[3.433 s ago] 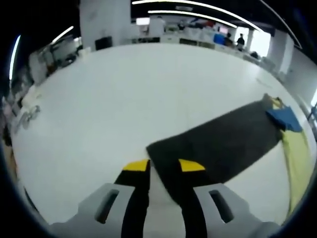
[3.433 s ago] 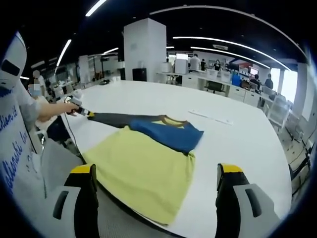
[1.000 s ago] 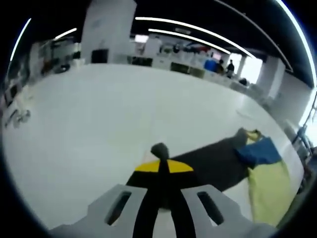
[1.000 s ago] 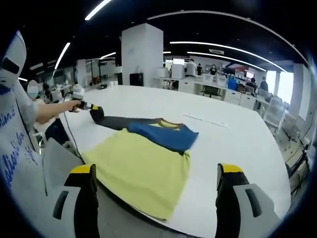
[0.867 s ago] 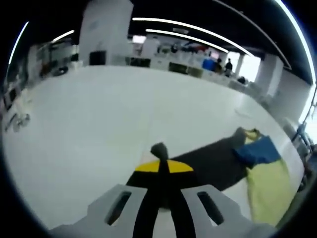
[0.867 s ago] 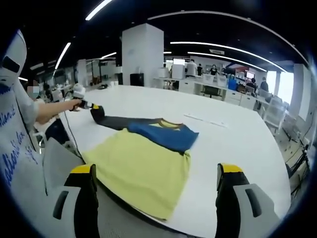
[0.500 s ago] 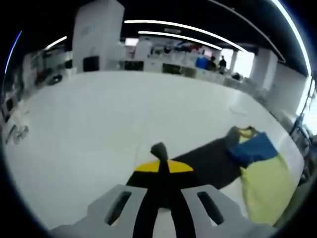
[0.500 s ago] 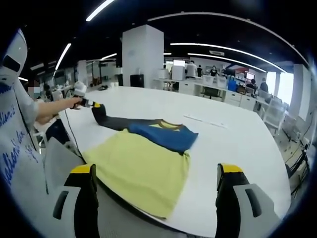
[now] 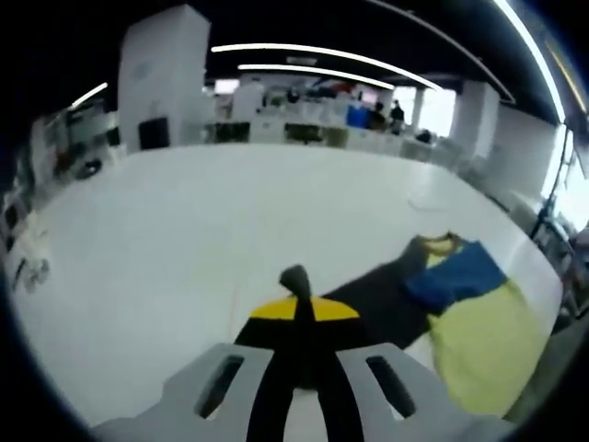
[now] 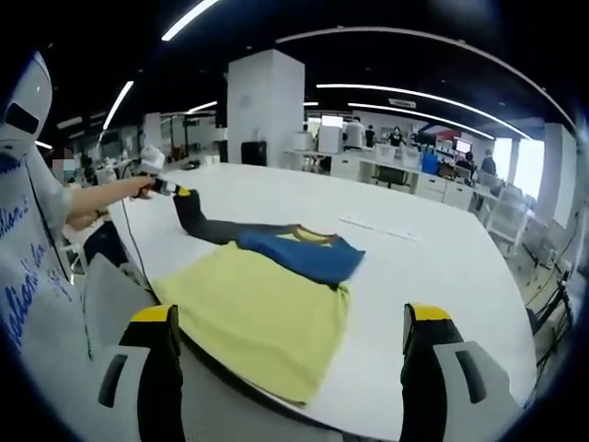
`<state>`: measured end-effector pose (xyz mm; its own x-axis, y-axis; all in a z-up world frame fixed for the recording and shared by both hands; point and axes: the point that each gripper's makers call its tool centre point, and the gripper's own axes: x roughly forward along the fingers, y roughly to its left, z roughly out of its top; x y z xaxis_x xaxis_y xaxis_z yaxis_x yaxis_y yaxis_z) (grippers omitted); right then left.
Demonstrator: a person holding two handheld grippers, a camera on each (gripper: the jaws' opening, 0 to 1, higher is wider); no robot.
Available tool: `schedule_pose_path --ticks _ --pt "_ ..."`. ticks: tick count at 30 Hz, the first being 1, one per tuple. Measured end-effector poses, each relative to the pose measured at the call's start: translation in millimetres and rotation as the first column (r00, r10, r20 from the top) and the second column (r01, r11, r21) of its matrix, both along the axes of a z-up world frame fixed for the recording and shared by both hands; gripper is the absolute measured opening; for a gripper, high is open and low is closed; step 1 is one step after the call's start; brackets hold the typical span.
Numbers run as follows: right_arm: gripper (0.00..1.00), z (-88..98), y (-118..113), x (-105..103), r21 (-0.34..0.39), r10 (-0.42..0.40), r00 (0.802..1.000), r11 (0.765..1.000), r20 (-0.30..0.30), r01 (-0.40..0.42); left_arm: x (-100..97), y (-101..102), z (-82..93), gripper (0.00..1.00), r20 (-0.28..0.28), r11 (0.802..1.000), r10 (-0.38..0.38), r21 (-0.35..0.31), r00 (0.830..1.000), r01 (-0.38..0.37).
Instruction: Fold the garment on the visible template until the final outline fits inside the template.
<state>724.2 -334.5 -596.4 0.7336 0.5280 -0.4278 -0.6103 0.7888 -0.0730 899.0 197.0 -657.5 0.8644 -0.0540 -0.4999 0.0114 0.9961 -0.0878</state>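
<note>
A garment lies on the white table: a yellow body, a blue folded part and a dark grey sleeve. In the left gripper view my left gripper is shut on the sleeve's end, with the sleeve trailing right to the blue part and yellow body. The right gripper view shows that left gripper lifting the sleeve end above the table. My right gripper stands open over the near table edge, apart from the garment.
A person's arm and white printed shirt are at the left of the right gripper view. A thin strip lies on the table beyond the garment. A white pillar, desks and people stand in the background.
My left gripper shut on the sleeve end and has raised it off the table, moving it toward the garment's body. My right gripper stays open and still.
</note>
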Motion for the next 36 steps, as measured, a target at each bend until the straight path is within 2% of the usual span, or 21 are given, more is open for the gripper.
schedule_pose_path --ticks 11,19,26,36 --pt "1.00 -3.0 -12 -3 -0.012 -0.019 1.000 1.000 -0.008 0.019 9.6 -30 15.9 0.00 0.013 0.998 -0.055 0.023 0.998 0.055" --pt "1.00 -4.0 -18 -7 -0.019 -0.015 1.000 1.000 -0.005 0.015 28.9 -60 39.9 0.00 0.051 0.994 -0.102 0.048 0.994 0.099" --pt "1.00 -2.2 -23 -8 -0.016 -0.011 1.000 1.000 -0.002 0.011 43.0 -85 48.5 0.00 0.065 0.990 -0.135 0.053 0.989 0.131" --pt "1.00 -13.4 -21 -9 -0.027 0.031 0.998 0.999 -0.048 -0.032 56.1 -116 60.1 0.00 0.089 0.985 -0.171 0.047 0.981 0.167"
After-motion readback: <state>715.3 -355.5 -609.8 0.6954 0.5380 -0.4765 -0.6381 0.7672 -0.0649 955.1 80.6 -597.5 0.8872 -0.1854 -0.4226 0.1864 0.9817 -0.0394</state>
